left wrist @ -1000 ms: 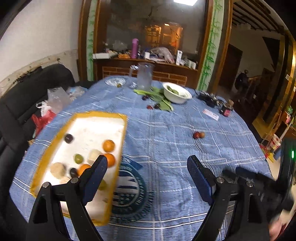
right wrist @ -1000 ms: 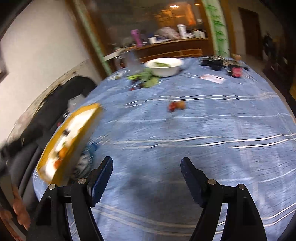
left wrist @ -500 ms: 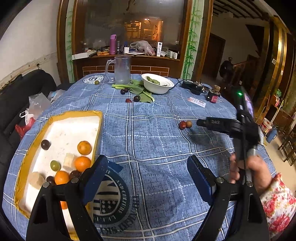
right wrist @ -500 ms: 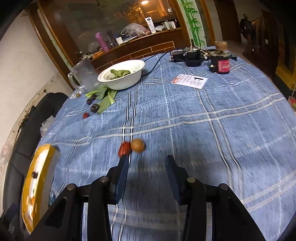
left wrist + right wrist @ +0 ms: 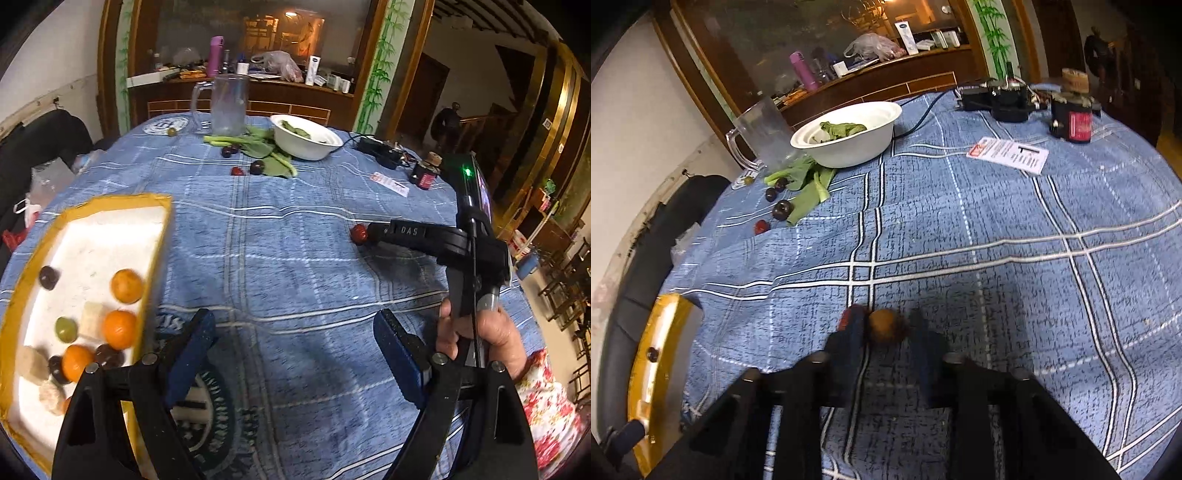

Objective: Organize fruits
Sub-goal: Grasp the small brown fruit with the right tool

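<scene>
My right gripper (image 5: pixel 886 319) is closing its jaws on a small brown fruit (image 5: pixel 883 330) on the blue checked tablecloth, pads pressing it from both sides. A red fruit (image 5: pixel 847 317) lies just outside its left finger. In the left wrist view that gripper (image 5: pixel 373 230) reaches in from the right, beside the red fruit (image 5: pixel 358 233), and hides the brown one. My left gripper (image 5: pixel 293 332) hangs open and empty over the cloth, right of a yellow-rimmed white tray (image 5: pixel 122 199). The tray holds oranges (image 5: pixel 126 285), dark plums and a green fruit.
At the far side stand a white bowl (image 5: pixel 306 142) of greens, a glass mug (image 5: pixel 227 105), leafy stalks, dark plums (image 5: pixel 256 167) and a small red fruit (image 5: pixel 236 171). A card (image 5: pixel 389 182), a dark jar (image 5: pixel 424 175) and a black device sit far right. A black sofa borders the left.
The right gripper swung from near the tray to the two fruits in mid-table, sank, and shut on the brown one. The left gripper drifted forward and lower, staying open.
</scene>
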Available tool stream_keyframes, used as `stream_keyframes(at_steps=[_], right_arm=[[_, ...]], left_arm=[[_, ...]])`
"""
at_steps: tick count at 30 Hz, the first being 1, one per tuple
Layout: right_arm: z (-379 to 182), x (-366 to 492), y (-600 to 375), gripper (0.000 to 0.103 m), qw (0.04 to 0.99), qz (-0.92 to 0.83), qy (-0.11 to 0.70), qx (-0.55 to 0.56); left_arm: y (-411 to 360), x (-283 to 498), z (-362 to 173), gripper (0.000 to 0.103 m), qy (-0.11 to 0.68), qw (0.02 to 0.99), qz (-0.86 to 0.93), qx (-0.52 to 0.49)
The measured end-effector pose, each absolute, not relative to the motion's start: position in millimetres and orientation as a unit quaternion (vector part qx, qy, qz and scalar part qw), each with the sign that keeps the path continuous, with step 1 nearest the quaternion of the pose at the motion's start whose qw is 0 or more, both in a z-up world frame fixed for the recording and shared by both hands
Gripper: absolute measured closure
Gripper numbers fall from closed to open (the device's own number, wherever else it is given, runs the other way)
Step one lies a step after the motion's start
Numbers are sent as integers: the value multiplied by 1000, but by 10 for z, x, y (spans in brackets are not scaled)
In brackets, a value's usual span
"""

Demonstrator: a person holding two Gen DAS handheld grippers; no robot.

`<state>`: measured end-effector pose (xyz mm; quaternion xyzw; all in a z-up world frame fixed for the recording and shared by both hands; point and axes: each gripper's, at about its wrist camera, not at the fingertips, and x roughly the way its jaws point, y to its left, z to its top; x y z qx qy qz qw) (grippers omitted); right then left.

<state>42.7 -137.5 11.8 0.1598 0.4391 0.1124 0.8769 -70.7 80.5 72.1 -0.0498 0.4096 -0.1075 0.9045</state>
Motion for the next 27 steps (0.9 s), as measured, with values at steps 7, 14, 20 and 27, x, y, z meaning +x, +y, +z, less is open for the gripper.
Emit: stream_keyframes(at_steps=[7,14,20,27], right_arm=[[242,250,-1550,81,889,95,418,163],[309,228,-1629,80,903,64,405,127],[165,337,-1509,55,899,74,420,98],[90,454,-1554,81,884,94,441,122]], left_arm=[[571,-496,724,16,410,903,-124,-34],[545,-330,618,16,426,895,-118,-54],[529,-175,527,16,433,894,-101,-59],[352,-17,448,16,439,891,-106,-50]])
